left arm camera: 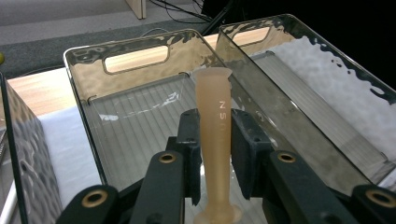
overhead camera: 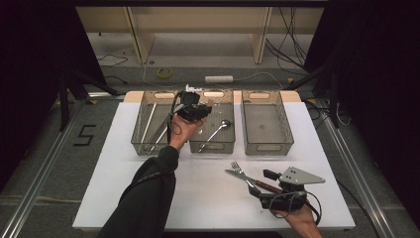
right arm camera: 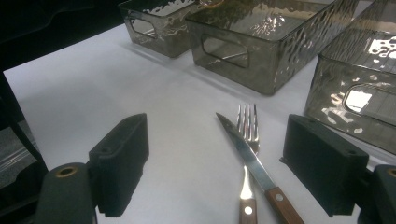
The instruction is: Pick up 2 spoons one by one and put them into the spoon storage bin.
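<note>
Jaws of left gripper (left arm camera: pixel 212 154) grip 1 spoon handle (left arm camera: pixel 214 140) over 3 bins (overhead camera: pixel 261 144).

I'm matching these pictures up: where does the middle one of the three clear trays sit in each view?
High view: the middle tray sits at the centre, on the far half of the table.
Left gripper view: the tray fills the centre, its handle cutout at the top.
Right gripper view: the tray is at top centre.
Shared landmark: the right tray beside it.

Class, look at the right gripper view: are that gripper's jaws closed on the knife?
No. The right gripper has its jaws standing wide apart, and the knife lies on the white table between them, crossed over the fork, touched by neither pad.
</note>
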